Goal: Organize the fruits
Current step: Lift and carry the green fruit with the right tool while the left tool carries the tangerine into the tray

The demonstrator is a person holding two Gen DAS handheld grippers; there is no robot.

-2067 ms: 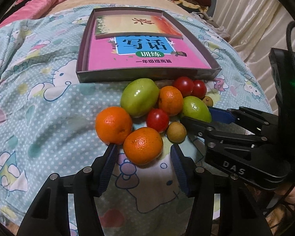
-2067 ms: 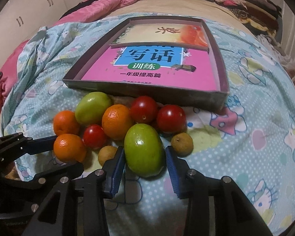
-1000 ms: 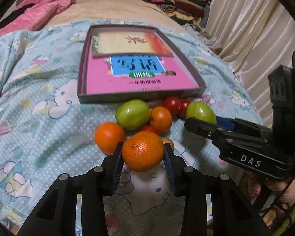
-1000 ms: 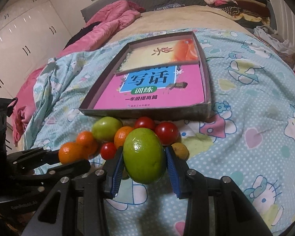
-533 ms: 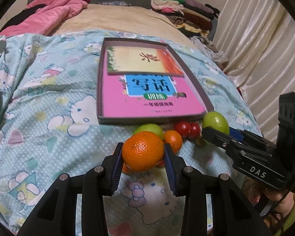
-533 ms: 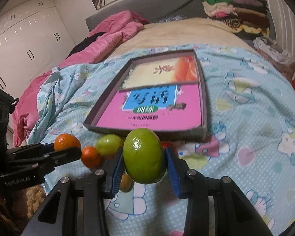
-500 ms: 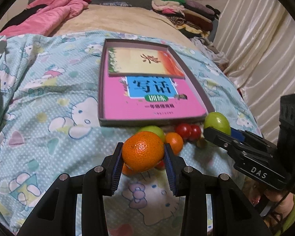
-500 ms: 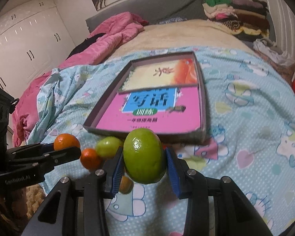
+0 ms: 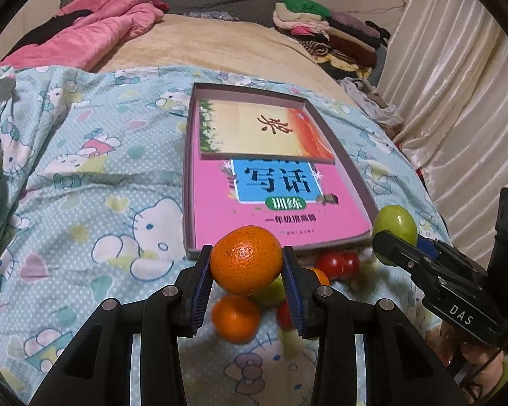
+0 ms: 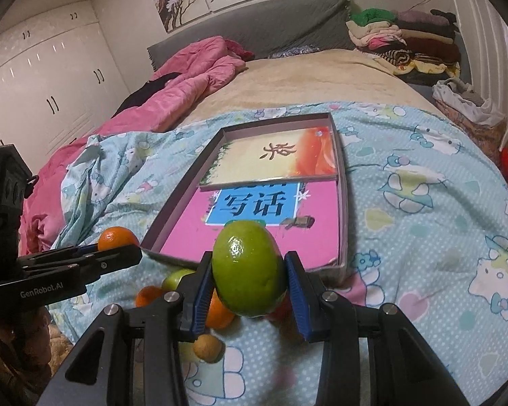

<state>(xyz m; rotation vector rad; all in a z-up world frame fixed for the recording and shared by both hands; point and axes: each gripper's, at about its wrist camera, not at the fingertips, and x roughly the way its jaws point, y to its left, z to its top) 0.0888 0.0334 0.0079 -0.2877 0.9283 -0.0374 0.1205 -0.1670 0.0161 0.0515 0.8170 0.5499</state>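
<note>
1. At the far left a pink quilt (image 9: 84, 30) lies bunched on the bed, with the blue cartoon-print bedsheet (image 9: 84, 203) spread over the near part.
2. The left gripper (image 9: 246, 272) is clamped on an orange (image 9: 246, 260); both blue pads press its sides and it hangs clear above the sheet, just in front of the near edge of the box.
3. Beneath it, on the sheet, the leftover fruit sits in a cluster: another orange (image 9: 235, 319), a green fruit partly hidden behind the held one, and two red tomatoes (image 9: 337, 264) just right of it, close to the box wall.
4. Beyond lies the shallow grey box (image 9: 189, 182), holding a pink book (image 9: 220, 209) nearer and a yellow-and-orange book (image 9: 247, 128) overlapping its far end.
5. The right gripper (image 10: 250, 280) is closed on a green fruit (image 10: 249, 267), its pads pressed against both sides, lifted above the pile in front of the box's near edge.
6. In the right wrist view a small brown fruit (image 10: 208, 347) rests on the sheet below the left finger.
7. At the far right a stack of folded clothes (image 9: 325, 30) sits by the pale curtain (image 9: 457, 84).
</note>
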